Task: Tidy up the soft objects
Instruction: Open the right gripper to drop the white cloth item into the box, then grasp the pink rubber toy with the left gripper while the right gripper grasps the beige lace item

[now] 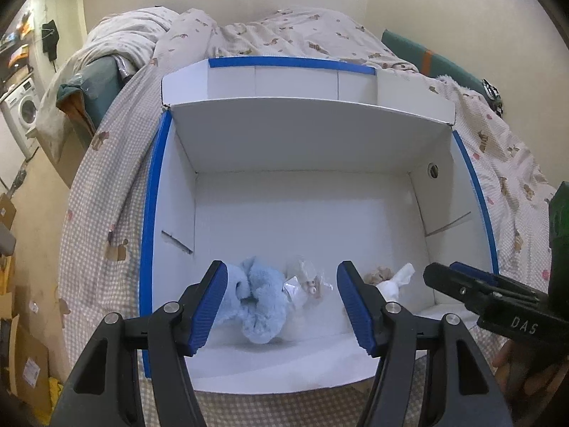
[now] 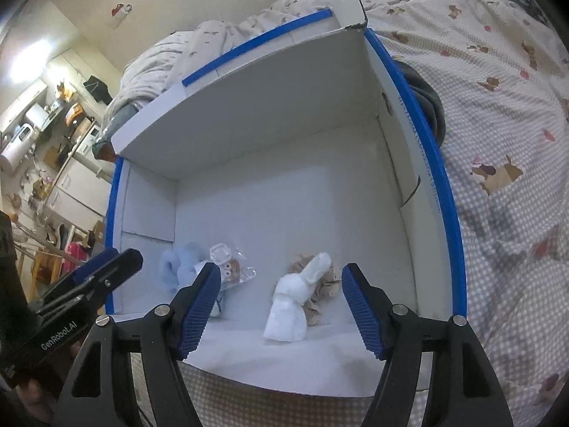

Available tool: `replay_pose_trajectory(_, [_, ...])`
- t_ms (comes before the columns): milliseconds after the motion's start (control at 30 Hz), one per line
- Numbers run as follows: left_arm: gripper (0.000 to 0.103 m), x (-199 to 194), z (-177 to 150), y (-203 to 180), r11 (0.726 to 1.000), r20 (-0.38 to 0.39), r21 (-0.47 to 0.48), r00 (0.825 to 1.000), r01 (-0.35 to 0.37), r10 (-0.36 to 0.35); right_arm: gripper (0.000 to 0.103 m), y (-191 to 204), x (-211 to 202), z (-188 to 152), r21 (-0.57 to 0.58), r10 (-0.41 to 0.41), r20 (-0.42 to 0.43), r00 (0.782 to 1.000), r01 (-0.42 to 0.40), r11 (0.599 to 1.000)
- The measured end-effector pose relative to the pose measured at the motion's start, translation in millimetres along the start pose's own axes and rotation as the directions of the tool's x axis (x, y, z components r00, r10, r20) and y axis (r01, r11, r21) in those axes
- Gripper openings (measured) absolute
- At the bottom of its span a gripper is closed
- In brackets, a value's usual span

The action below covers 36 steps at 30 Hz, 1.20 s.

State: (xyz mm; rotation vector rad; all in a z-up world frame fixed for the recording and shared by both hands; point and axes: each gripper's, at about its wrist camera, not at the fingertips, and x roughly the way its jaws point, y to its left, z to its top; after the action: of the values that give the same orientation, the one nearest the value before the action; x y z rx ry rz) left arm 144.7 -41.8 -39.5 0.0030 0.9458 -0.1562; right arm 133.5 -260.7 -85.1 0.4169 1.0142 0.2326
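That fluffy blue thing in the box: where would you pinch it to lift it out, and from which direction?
Probably from above, across one plush loop of the blue scrunchie. It lies flat on the floor of the white box, so a sideways approach finds little to pinch. The left gripper, open, already straddles it. Keep clear of the clear plastic packet touching its right side.

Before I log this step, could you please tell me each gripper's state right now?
Left gripper: open, holding nothing; blue plush lies below in the box.
Right gripper: open, holding nothing; white cloth lies below.
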Motion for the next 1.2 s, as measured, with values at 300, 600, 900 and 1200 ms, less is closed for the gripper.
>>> replay_pose_trajectory(300, [0.061, -13.7, -8.3, 6.4, 1.0, 0.013, -0.017, 1.0, -0.019, 0.02, 0.074, 6.8, -10.3, -9.3, -0.035, -0.017, 0.01, 1.0, 0.018, 0.999])
replay_pose_trajectory(600, [0.061, -31.8, -21.8, 27.1, 0.997, 0.018, -0.069, 0.999, -0.031, 0.032, 0.074, 17.5, -35.6, -20.3, -0.093, -0.04, 0.071, 0.997, 0.046, 0.995])
replay_pose_trajectory(900, [0.061, -48.1, -46.9, 23.1, 0.999, 0.018, -0.045, 0.999, -0.03, 0.031, 0.074, 21.5, -57.7, -50.9, -0.056, 0.022, 0.086, 0.996, -0.017, 0.998])
replay_pose_trajectory(1200, [0.061, -49.7, -68.6, 32.6, 0.998, -0.009, -0.038, 0.999, -0.05, 0.049, 0.074, 14.0, -63.6, -65.8, -0.052, 0.018, 0.068, 0.998, -0.014, 0.999])
